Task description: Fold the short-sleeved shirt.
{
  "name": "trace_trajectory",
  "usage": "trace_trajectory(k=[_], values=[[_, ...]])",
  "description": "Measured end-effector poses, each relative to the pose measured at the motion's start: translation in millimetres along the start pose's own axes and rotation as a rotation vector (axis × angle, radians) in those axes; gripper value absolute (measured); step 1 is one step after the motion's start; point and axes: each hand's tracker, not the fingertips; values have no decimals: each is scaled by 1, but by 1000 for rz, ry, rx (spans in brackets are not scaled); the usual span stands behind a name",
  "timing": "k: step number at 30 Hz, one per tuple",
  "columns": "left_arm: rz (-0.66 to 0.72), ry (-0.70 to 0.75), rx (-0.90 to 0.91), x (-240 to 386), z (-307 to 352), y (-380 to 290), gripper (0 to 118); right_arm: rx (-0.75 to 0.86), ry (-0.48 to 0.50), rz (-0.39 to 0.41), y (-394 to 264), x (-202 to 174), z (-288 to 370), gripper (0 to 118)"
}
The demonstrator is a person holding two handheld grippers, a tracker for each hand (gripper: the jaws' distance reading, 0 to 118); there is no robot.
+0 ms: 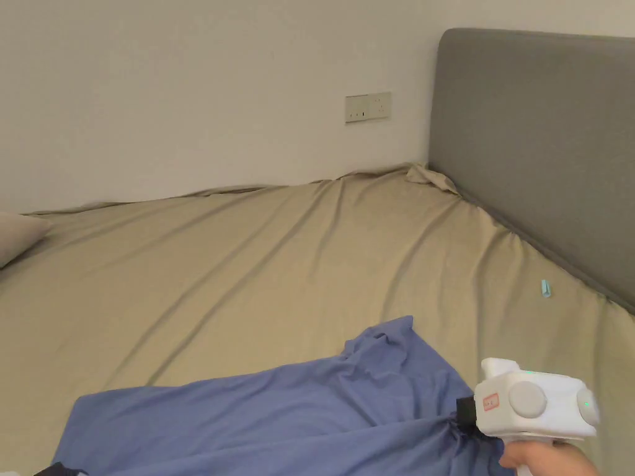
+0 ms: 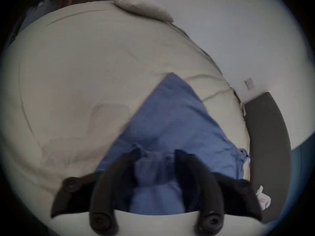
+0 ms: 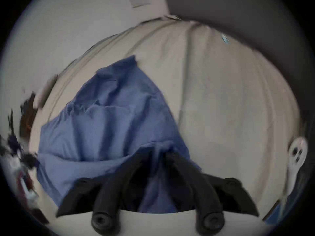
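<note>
A bed (image 1: 260,260) under a wrinkled beige sheet takes up the middle of the head view, with a grey headboard (image 1: 539,155) at the upper right and a pale wall behind. The blue short-sleeved shirt (image 1: 279,409) lies spread on the sheet along the lower edge of the frame, one corner reaching up toward the centre. At the lower right the right tool (image 1: 464,414) has its jaws clamped on a bunched fold of the shirt's edge, a hand (image 1: 546,462) gripping the handle below. In the left gripper view, the left tool (image 2: 156,164) sits at the lower centre with both jaws pressed on a gathered wad of the shirt. A pillow (image 2: 141,6) rests at the upper centre there. A small teal object (image 1: 546,288) lies near the headboard.
</note>
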Motion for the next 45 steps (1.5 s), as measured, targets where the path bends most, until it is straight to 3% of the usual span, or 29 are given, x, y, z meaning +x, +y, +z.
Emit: trace_trajectory(k=[1, 2, 3, 4, 5, 9, 11, 12, 13, 14, 15, 16, 17, 19, 20, 22, 25, 26, 27, 28, 31, 36, 37, 39, 40, 42, 45], values=[[-17, -29, -10, 6, 3, 3, 82, -21, -1, 83, 6, -7, 6, 63], [-37, -17, -56, 14, 12, 6, 106, -3, -39, 147, 10, -16, 21, 97], [-51, -22, -79, 24, 27, 7, 118, 71, -47, 171, 11, -19, 37, 118], [-98, -12, -23, 29, 44, 8, 118, 157, -1, 174, 9, -20, 58, 117], [-157, -91, 84, 35, 70, 7, 118, 260, 56, 181, 4, -22, 89, 117], [-330, -184, 197, 48, 161, -29, 118, 385, 156, 202, -40, -33, 177, 118], [-358, -168, 177, 35, 188, -57, 118, 404, 195, 207, -73, -37, 210, 111], [-377, -142, 184, 28, 198, -77, 113, 387, 171, 205, -93, -42, 220, 98], [-394, -117, 173, 22, 204, -92, 83, 379, 167, 206, -110, -45, 228, 50], [-413, -100, 139, 15, 208, -110, 39, 382, 166, 208, -130, -53, 236, 12], [-430, -84, 120, 8, 205, -123, 3, 384, 162, 208, -147, -57, 238, 6], [-445, -69, 104, 5, 201, -134, 1, 374, 133, 198, -161, -63, 239, 6], [-406, 17, 57, -4, 199, -148, 1, 349, 148, 210, -171, -65, 239, 6], [-401, 44, 21, -24, 186, -152, 1, 313, 167, 220, -183, -73, 239, 6], [-378, -34, 4, -24, 179, -154, 1, 310, 178, 237, -188, -78, 240, 6], [-353, -21, -18, -23, 172, -154, 1, 316, 197, 284, -190, -88, 246, 6], [-467, 89, 96, -20, 163, -127, 1, 344, 218, 306, -183, -99, 250, 6], [-488, 110, 125, -17, 158, -117, 17, 350, 237, 309, -179, -101, 252, 6], [-528, 111, 153, -15, 151, -106, 63, 357, 246, 307, -176, -102, 252, 6], [-532, 153, 148, -15, 141, -97, 118, 363, 250, 302, -173, -103, 252, 6], [-615, 271, 184, -14, 101, -68, 118, 354, 264, 284, -167, -101, 249, 6], [-689, 388, -21, -23, 33, -57, 118, 308, 249, 237, -168, -91, 236, 6], [-696, 400, -51, -25, 23, -57, 111, 298, 241, 232, -168, -89, 234, 6], [-645, 348, -103, -26, 25, -62, 87, 279, 218, 231, -170, -85, 228, 6], [-616, 289, -65, -26, 28, -64, 69, 272, 201, 233, -171, -82, 226, 6], [-649, 318, -29, -16, 39, -68, 11, 254, 156, 243, -169, -75, 218, 6], [-661, 256, -10, -2, 54, -78, 9, 231, 119, 241, -160, -57, 203, 6]])
